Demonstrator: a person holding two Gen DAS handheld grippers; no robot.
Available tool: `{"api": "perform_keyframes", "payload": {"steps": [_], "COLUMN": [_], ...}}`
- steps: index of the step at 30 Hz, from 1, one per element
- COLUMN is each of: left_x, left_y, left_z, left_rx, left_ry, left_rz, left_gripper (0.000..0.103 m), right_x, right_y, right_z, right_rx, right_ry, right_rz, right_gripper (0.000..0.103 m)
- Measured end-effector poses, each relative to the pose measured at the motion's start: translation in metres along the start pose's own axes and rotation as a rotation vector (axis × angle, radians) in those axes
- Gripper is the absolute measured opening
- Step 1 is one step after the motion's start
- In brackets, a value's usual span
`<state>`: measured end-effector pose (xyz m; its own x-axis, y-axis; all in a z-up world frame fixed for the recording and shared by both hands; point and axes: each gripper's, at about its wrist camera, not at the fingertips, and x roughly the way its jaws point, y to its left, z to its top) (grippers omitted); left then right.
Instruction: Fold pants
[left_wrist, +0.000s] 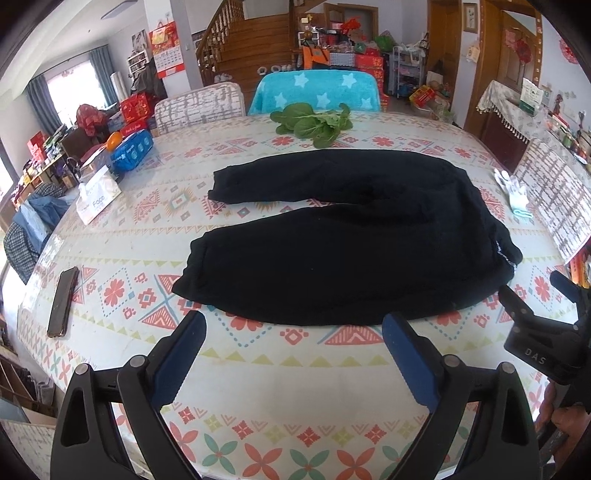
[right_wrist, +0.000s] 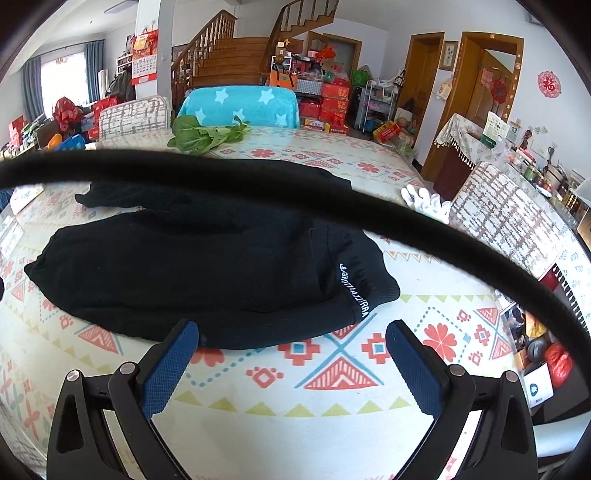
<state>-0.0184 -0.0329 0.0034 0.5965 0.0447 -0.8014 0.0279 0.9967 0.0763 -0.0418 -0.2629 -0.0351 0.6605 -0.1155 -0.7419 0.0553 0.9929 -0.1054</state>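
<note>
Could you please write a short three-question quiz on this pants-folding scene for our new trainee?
1. True or false: the black pants are already folded in half.
2. What lies beyond the pants on the table: A) leafy greens, B) a book, C) a mug?
3. Are the left gripper and right gripper open or shut?

Key: 1 false, both legs lie spread apart. 2 A, the leafy greens. 3 open, holding nothing.
</note>
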Motion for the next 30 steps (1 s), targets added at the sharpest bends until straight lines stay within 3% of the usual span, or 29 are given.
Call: {"api": "perform_keyframes", "payload": {"steps": [10, 30], "left_x": [0.004, 0.0], "left_y": [0.014, 0.003], "left_z": [-0.009, -0.008], "left_rx": [-0.021, -0.028], "left_ry": [0.042, 0.044], "left_rz": [0.064, 0.025], "left_gripper": [0.094, 0.091], "right_x": [0.012, -0.01], "right_y": [0.005, 0.036], "right_z": [-0.004, 0.004], "right_rx": [0.019, -0.056], "right_ry": [0.042, -0.017], "right_rz": [0.06, 0.057], "right_gripper": [0.103, 0.103]}}
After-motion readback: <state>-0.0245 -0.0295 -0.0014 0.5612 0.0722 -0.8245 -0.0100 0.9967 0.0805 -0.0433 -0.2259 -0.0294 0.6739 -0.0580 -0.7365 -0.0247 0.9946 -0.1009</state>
